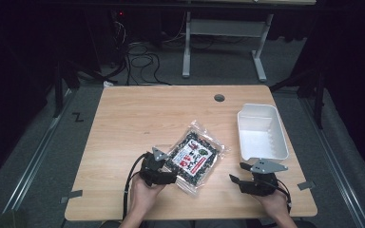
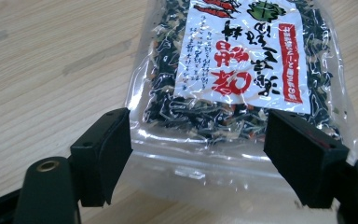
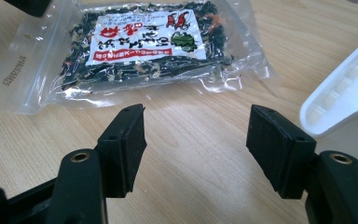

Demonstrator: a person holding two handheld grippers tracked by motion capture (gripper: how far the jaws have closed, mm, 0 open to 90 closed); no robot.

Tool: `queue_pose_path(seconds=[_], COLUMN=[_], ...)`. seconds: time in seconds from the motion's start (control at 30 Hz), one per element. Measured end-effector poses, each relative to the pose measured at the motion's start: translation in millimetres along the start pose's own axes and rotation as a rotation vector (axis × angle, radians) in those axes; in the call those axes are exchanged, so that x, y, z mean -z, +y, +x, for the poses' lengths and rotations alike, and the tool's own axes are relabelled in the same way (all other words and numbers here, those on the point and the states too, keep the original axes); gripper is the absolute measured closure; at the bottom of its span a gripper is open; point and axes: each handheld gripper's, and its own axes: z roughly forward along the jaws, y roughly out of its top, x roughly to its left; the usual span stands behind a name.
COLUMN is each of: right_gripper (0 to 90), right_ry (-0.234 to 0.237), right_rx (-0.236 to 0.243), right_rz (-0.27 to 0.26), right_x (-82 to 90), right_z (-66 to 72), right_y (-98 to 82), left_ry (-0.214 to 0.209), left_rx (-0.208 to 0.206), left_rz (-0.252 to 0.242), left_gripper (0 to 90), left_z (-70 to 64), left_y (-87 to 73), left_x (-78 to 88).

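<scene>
Clear packet (image 1: 196, 155) of dark dried mix with a white-and-red label is laid flat on the bench (image 1: 138, 114), just left of the white tray (image 1: 261, 130), not touching it. Left gripper (image 1: 167, 175) is placed at the packet's near-left corner; in the left gripper view its fingers (image 2: 107, 149) are spread either side of the packet's clear sealed edge (image 2: 191, 163), with the film between them but no pad seen pressing on it. Right gripper (image 1: 241, 183) is held near the packet's right side, below the tray's near end; its fingers (image 3: 128, 144) are spread wide over bare bench, nothing between them.
</scene>
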Motion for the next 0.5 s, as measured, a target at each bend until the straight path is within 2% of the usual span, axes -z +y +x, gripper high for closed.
queue_pose_path(seconds=[0.1, 0.17, 0.27, 0.33, 0.4, 0.5], right_gripper=[37.9, 37.7, 37.7, 37.5, 37.5, 37.4], right_ry=[0.0, 0.006, 0.006, 0.006, 0.003, 0.006], right_rx=[-0.006, -0.008, -0.005, 0.011, 0.015, 0.007], right_rz=[-0.007, -0.003, -0.001, 0.003, 0.001, 0.002], right_x=[1.1, 0.4, -0.4, -0.8, -0.8, -0.5], right_z=[-1.1, -1.4, -0.3, 0.5, 0.5, -0.1], right_y=[-1.1, -1.6, -1.8, -1.8, -2.0, -2.0], left_ry=[-0.002, 0.029, 0.035, 0.055, 0.054, 0.055], left_rx=[0.012, 0.002, 0.006, -0.006, -0.002, -0.004], left_rz=[-0.005, 0.004, 0.006, 0.009, 0.012, 0.043], left_gripper=[23.3, 23.7, 22.8, 22.2, 21.0, 17.7], left_z=[-3.4, -4.7, -5.0, -7.5, -8.1, -10.1], left_y=[7.3, 11.9, 16.2, 22.3, 23.5, 27.4], left_x=[-8.9, -14.9, -19.6, -26.5, -28.4, -39.3])
